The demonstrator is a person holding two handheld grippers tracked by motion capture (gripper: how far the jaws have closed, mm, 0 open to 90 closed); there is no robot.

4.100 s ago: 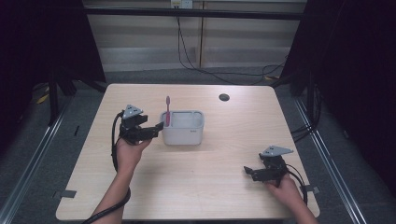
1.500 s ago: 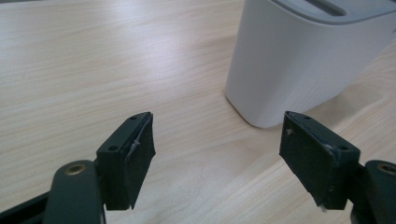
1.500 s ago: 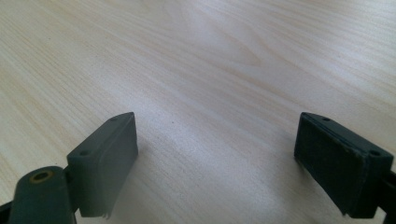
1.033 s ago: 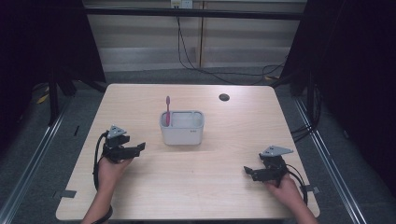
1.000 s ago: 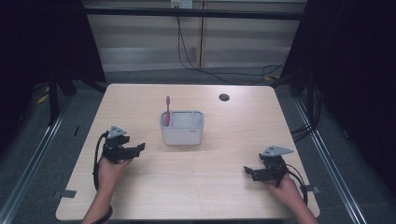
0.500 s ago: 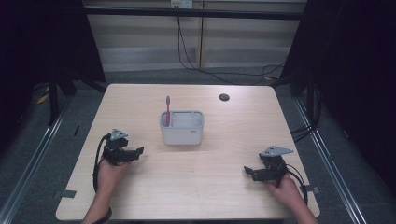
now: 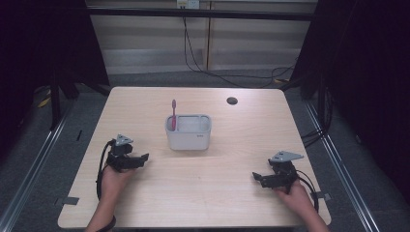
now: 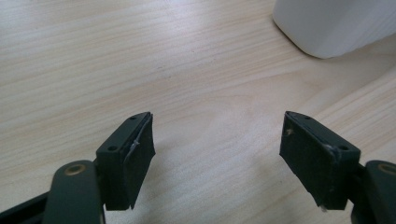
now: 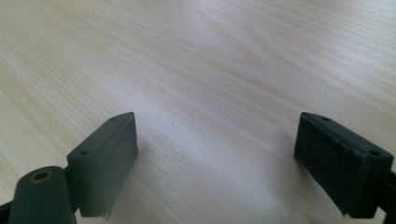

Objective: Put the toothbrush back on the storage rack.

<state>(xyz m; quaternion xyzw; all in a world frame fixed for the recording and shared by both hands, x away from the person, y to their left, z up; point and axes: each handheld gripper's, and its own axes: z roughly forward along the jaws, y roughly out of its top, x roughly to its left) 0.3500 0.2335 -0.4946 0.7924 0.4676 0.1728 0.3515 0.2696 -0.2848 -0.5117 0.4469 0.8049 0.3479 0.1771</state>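
Observation:
A white rectangular container stands mid-table with a pink toothbrush upright in its left end. My left gripper rests low at the near left, apart from the container and pointing right, open with nothing between its fingers. In the left gripper view the gripper is spread over bare wood, and a corner of the container shows at the top right. My right gripper sits at the near right pointing left, open and empty. In the right gripper view the gripper spans bare tabletop.
The light wooden table has a small round black grommet near its back right. Dark floor and metal rails run along both sides, and cables hang behind the far edge.
The left gripper has drawn back from beside the container's left end to the near left of the table and lowered. The toothbrush stays in the container. The right gripper has not moved.

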